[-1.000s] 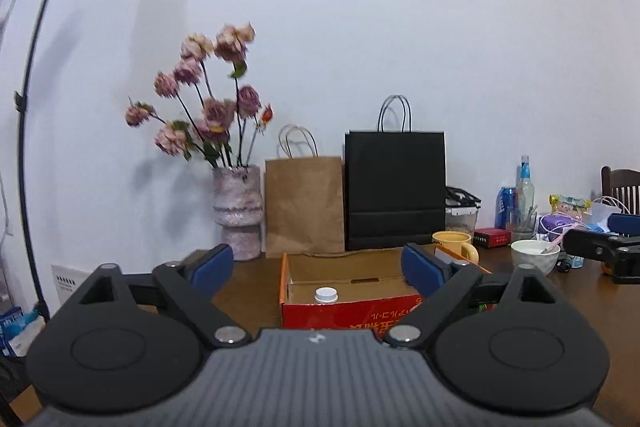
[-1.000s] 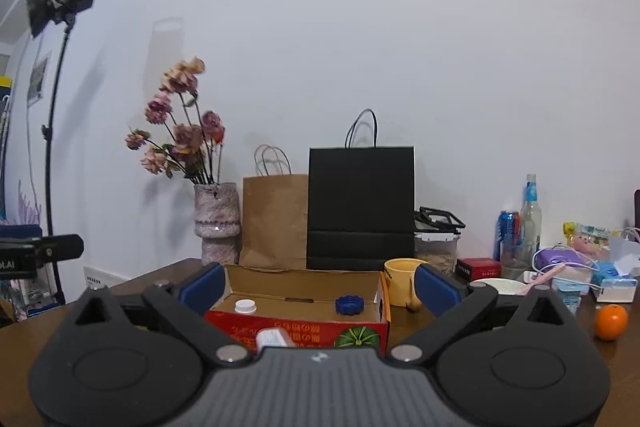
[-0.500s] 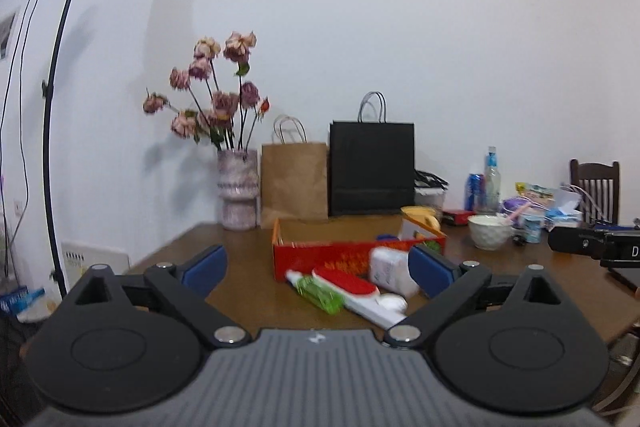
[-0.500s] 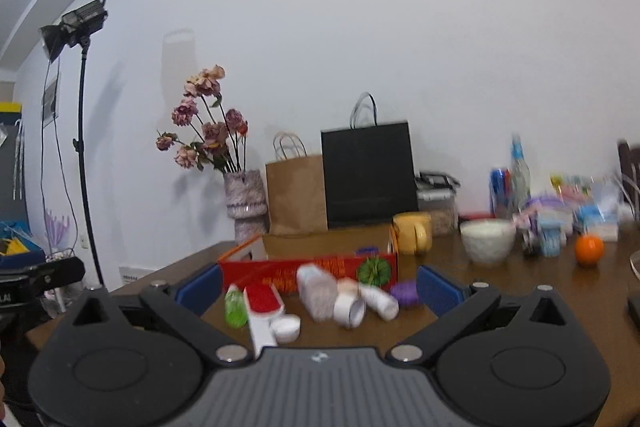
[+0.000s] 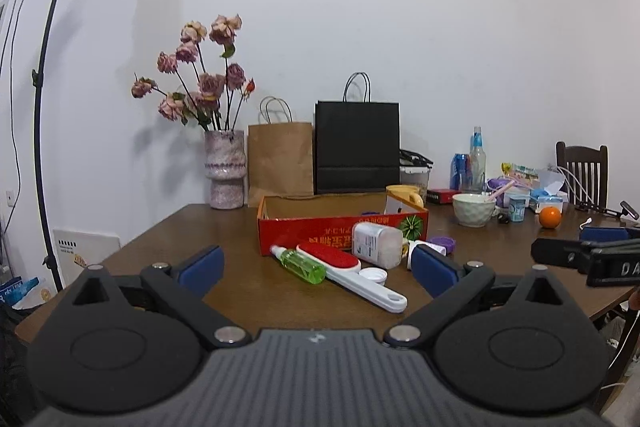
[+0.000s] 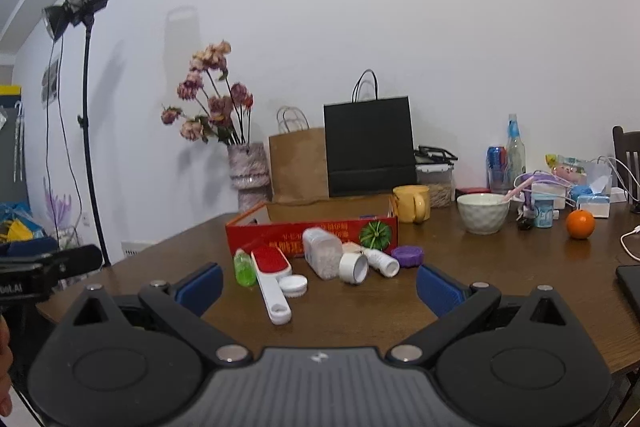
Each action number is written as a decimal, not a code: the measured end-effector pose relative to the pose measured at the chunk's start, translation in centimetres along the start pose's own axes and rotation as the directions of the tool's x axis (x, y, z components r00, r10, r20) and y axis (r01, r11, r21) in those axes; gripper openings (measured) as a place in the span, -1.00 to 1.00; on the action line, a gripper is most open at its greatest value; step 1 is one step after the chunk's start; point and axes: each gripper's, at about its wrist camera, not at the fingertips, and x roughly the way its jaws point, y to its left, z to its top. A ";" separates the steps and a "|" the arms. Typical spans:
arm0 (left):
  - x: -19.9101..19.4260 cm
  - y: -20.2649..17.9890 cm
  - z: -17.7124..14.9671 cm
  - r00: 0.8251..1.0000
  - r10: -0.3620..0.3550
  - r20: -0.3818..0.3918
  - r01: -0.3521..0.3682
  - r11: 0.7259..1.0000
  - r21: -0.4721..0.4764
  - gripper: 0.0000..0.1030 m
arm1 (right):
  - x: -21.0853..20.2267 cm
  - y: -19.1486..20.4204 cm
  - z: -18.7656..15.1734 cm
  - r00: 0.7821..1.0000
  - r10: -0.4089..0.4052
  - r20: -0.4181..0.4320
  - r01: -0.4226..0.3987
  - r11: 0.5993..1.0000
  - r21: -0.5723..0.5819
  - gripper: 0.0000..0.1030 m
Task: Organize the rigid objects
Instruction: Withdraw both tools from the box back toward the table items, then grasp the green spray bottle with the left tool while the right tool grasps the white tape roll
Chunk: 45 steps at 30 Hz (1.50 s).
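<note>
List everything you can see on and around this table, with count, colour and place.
cardboard box: 1, red, table centre
spray bottle: 1, green, lying in front of box
lint brush: 1, red and white, beside spray bottle
white lid: 1, white, right of brush
clear jar: 1, white-filled, on its side before box
tape roll: 1, white, right of jar
purple lid: 1, purple, by box corner
mug: 1, yellow, right of box
bowl: 1, white, right
orange: 1, orange, far right
paper bags: 2, black and brown, against wall
vase: 1, speckled, with dried flowers
left tongs: open
right tongs: open
</note>
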 end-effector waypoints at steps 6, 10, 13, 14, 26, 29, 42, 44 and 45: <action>3.1 0.0 -0.4 0.999 0.014 -0.052 -0.015 1.000 -0.018 0.98 | 3.3 -1.0 -0.2 0.998 0.003 -0.062 -0.002 1.000 0.014 0.98; 5.8 0.1 -0.4 0.996 0.033 -0.082 -0.035 0.999 -0.021 0.98 | 5.6 -1.6 0.0 0.996 0.004 -0.085 -0.003 1.000 0.010 0.97; 7.7 0.1 -0.4 0.994 0.044 -0.105 -0.046 0.999 -0.020 0.97 | 7.5 -2.3 0.3 0.995 0.004 -0.096 -0.002 1.000 0.019 0.93; 8.5 0.1 -0.4 0.993 0.045 -0.112 -0.047 0.999 -0.022 0.97 | 8.1 -2.5 0.5 0.995 0.006 -0.102 -0.003 1.000 0.023 0.90; 20.8 1.6 0.4 0.967 0.018 -0.256 -0.043 0.995 -0.091 0.91 | 16.6 -3.8 2.4 0.979 0.047 -0.198 -0.054 0.998 -0.027 0.84; 23.7 2.2 0.0 0.955 0.013 -0.298 -0.048 0.993 -0.110 0.91 | 18.6 -3.5 2.6 0.975 0.056 -0.217 -0.071 0.996 -0.061 0.84; 29.8 6.9 -1.5 0.895 -0.004 -0.445 -0.102 0.971 -0.214 0.64 | 27.9 -4.3 3.1 0.947 0.062 -0.315 -0.104 0.987 -0.119 0.65; 29.5 7.4 -1.3 0.892 0.043 -0.449 -0.138 0.974 -0.181 0.64 | 28.6 -4.2 2.9 0.945 0.059 -0.321 -0.108 0.985 -0.137 0.65; 29.4 7.6 -1.2 0.891 0.064 -0.449 -0.152 0.975 -0.161 0.64 | 28.9 -4.1 2.8 0.944 0.058 -0.325 -0.110 0.983 -0.145 0.64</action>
